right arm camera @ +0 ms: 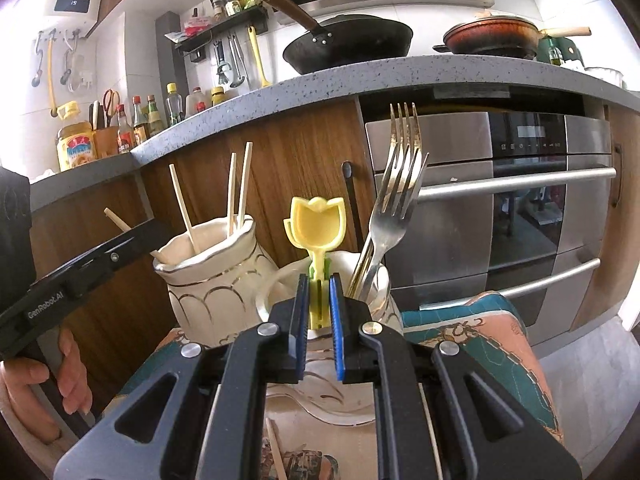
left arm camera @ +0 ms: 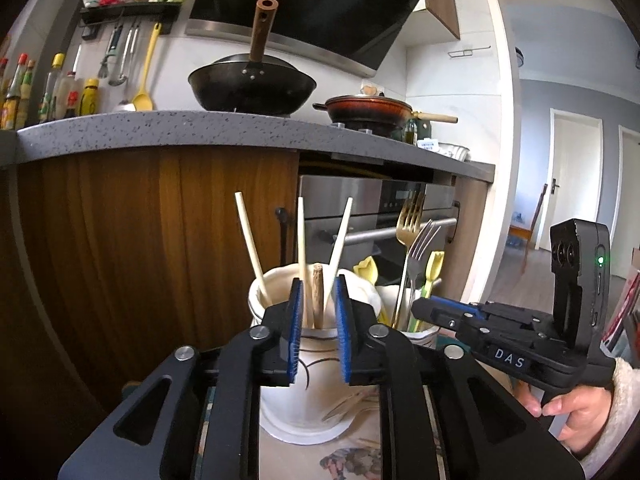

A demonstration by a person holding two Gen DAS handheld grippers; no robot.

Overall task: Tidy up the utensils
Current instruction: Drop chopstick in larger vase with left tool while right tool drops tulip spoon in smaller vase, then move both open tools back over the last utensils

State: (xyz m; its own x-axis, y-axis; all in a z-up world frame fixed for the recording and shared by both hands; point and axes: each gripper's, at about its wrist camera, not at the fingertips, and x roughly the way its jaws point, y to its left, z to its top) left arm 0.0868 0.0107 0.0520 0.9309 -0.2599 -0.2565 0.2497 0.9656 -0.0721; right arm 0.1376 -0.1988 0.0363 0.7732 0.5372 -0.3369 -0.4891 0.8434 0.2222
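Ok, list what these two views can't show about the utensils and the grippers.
- Left wrist: whether the left gripper pinches the chopstick; the pads overlap it.
- Left wrist: the right gripper's tips, hidden behind the fork vase.
- Right wrist: the yellow spoon's lower end, hidden by the right gripper.
- Right wrist: the left gripper's tips, seen side-on.
- Both: the vase bases, blocked by gripper bodies.

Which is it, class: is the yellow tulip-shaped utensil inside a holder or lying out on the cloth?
Inside, upright: the yellow tulip utensil stands in the right-hand jar beside the forks, its stem between the right gripper pads.
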